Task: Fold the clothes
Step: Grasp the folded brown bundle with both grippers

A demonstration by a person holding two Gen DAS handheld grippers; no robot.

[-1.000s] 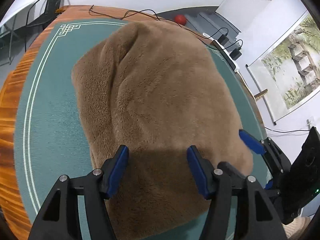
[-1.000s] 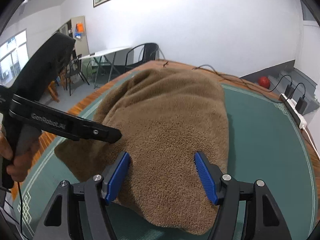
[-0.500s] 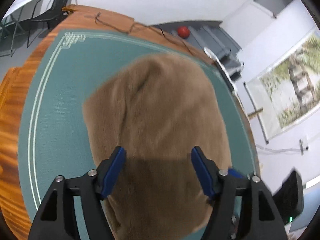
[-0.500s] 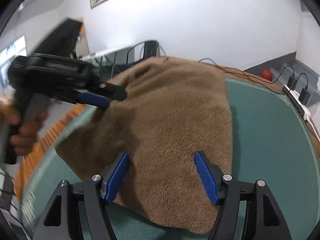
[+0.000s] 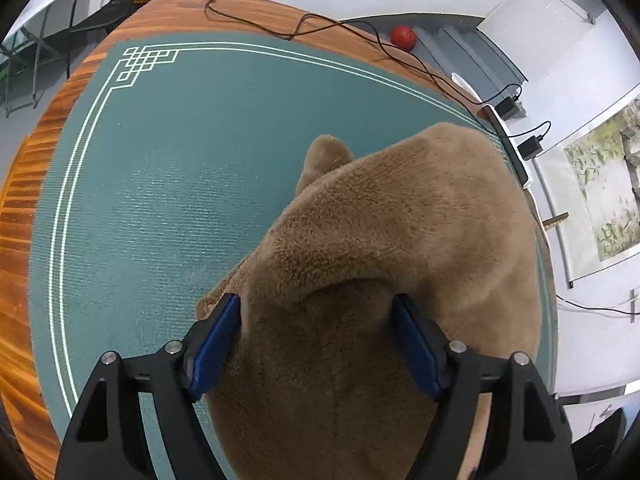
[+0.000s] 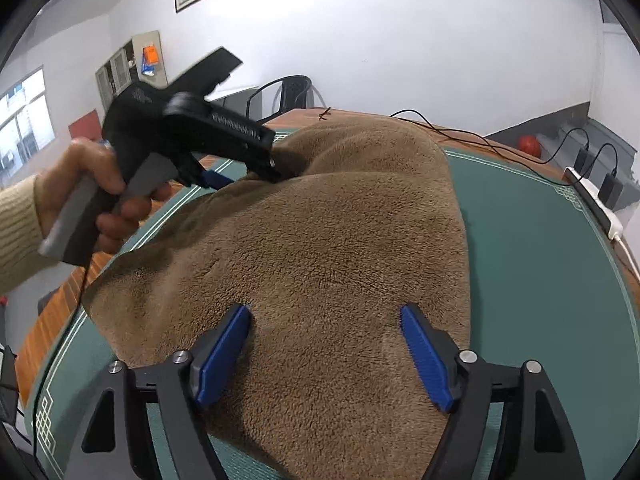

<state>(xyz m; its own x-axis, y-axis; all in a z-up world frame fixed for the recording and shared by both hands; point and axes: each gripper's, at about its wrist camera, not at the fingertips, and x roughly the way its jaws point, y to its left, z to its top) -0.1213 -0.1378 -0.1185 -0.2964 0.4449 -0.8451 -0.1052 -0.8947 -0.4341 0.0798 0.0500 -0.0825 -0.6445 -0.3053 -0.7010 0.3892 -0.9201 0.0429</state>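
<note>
Mid-fold: brown fleece garment (image 6: 320, 260) heaped on desk mat (image 5: 160, 180), 3 o'clock side. Left gripper (image 5: 316, 344) & right gripper (image 6: 324, 348) jaws opening wide, fleece between, nothing pinched. Next: regrip edge, flatten.

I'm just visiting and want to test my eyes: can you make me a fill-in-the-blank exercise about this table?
1. The fluffy garment heaped on the table is ____ in colour.
2. It lies on a ____ mat with white border lines.
3. The round ball on the floor beyond the wooden table is ____.
4. The pads on the right gripper are ____.

Missing words: brown; green; red; blue
</note>
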